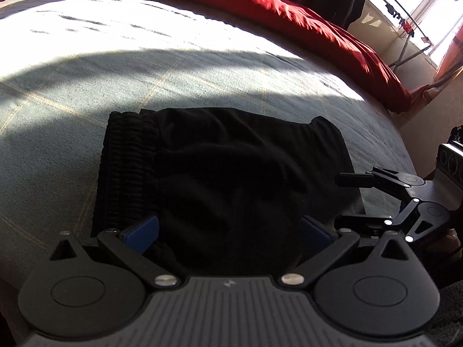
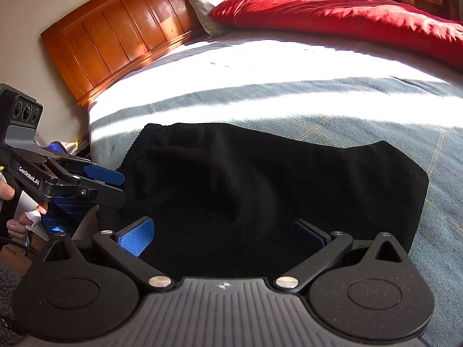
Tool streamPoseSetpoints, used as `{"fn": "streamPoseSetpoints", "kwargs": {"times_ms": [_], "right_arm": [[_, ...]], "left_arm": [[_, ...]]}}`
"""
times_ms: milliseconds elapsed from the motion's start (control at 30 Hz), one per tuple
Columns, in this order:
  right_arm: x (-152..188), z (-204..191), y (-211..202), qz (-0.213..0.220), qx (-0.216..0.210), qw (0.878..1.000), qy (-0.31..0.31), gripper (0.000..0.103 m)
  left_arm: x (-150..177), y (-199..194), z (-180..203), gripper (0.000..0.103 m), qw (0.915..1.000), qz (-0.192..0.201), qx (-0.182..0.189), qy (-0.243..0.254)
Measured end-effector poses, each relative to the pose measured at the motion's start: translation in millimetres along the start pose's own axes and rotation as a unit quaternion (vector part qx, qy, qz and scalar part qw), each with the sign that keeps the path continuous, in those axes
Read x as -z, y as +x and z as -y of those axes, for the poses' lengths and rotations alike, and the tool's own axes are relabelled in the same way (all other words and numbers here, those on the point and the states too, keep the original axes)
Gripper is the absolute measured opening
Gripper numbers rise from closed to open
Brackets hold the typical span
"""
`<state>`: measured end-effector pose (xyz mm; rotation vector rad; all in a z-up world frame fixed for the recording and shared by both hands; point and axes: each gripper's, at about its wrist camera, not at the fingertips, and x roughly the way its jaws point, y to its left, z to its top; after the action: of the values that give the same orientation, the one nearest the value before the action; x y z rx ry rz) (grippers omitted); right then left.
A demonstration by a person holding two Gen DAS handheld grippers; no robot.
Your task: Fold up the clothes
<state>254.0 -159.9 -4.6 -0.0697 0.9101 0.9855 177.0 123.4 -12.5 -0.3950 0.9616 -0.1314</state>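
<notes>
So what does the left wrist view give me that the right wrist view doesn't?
Only the left wrist view shows the window and the drying rack in front of it. Only the right wrist view shows the wooden headboard, a grey pillow and the fingers of a person's hand. Both show the black garment lying on the bed, the red blanket beyond it, and the left gripper and right gripper, jaws open over the near edge.
</notes>
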Motion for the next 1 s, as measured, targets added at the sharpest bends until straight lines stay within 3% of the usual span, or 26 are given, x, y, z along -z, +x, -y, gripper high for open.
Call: {"fn": "streamPoseSetpoints", "kwargs": {"times_ms": [167, 333, 600, 733, 900, 1000], "right_arm": [[-1, 10, -6, 0.015, 0.017, 1.000, 0.010, 0.103], [7, 29, -12, 0.016, 0.037, 0.998, 0.039, 0.103], [27, 72, -38, 0.026, 0.047, 0.990, 0.133, 0.103], [42, 92, -41, 0.012, 0.030, 0.980, 0.194, 0.103], [54, 104, -35, -0.002, -0.009, 0.970, 0.245, 0.103], [54, 107, -29, -0.001, -0.024, 0.966, 0.258, 0.103]], "left_arm": [[-12, -4, 8, 0.102, 0.9996, 0.022, 0.016, 0.004], [6, 28, 8, 0.102, 0.9992, -0.040, 0.000, -0.003], [-20, -10, -3, 0.102, 0.9992, 0.039, -0.005, -0.010], [-22, -16, -29, 0.102, 0.9969, 0.057, -0.011, -0.054], [-18, -11, -51, 0.102, 0.9961, 0.035, -0.035, -0.072], [-19, -9, -65, 0.102, 0.9949, 0.028, -0.031, -0.092]]}}
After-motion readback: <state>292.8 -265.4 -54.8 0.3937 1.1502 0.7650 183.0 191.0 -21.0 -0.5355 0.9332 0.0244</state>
